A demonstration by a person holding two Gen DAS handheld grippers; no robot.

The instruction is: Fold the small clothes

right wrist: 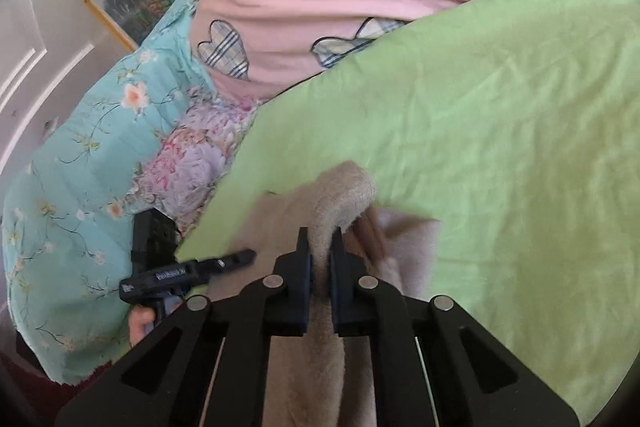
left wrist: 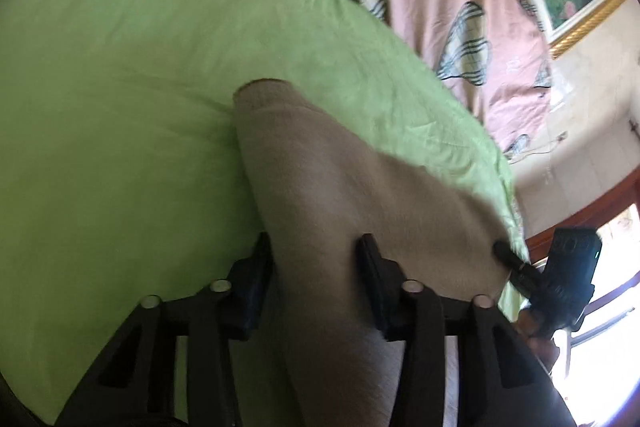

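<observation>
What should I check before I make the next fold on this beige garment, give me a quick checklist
1. Right gripper pinching the beige garment: ok, a bunched edge sits between its nearly closed jaws.
2. Left gripper holding cloth: cannot tell; its jaws stand apart with fabric draped between them.
3. Garment flat and smooth: not ok, it is bunched at the right gripper.
4. Green sheet under the garment free of other items: ok in what shows.
5. Grippers apart from each other: ok, the right gripper's tip shows at the garment's far edge.
6. Fold line visible: cannot tell, the picture is blurred.

My black two-finger left gripper gapes wide astride beige knit garment; right gripper pinches its fold, jaws nrly closed.
</observation>
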